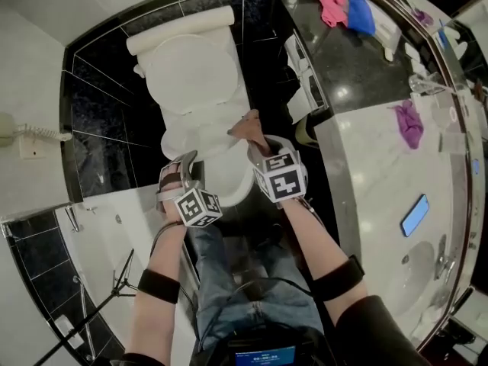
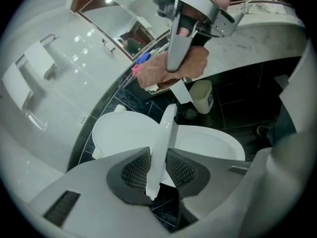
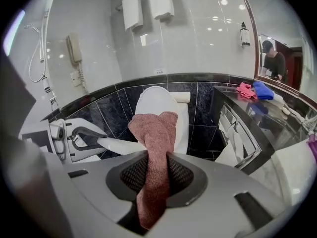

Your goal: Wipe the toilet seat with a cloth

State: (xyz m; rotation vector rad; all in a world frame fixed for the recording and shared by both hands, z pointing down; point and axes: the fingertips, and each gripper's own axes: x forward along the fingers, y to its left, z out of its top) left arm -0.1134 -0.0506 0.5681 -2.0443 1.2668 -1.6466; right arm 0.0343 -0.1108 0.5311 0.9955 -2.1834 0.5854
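Note:
The white toilet [image 1: 200, 97] stands against the black-tiled wall with its lid [image 1: 191, 71] up. My left gripper [image 1: 187, 165] is shut on the thin edge of the toilet seat [image 2: 162, 150], which runs edgewise between its pads above the bowl [image 2: 208, 143]. My right gripper [image 1: 257, 142] is shut on a reddish-brown cloth [image 3: 156, 148]. The cloth [image 1: 248, 125] hangs bunched over the bowl's right side. In the left gripper view the right gripper [image 2: 184, 58] and its cloth [image 2: 171, 68] hover above the bowl. The right gripper view shows the left gripper [image 3: 74, 138] holding the seat [image 3: 119, 145].
A marble counter [image 1: 374, 174] with a sink [image 1: 415, 269] runs along the right. It carries a pink cloth [image 1: 332, 6], a blue cloth [image 1: 360, 14], a purple cloth [image 1: 409, 123] and a phone [image 1: 415, 214]. A waste bin [image 2: 202, 95] stands by the toilet.

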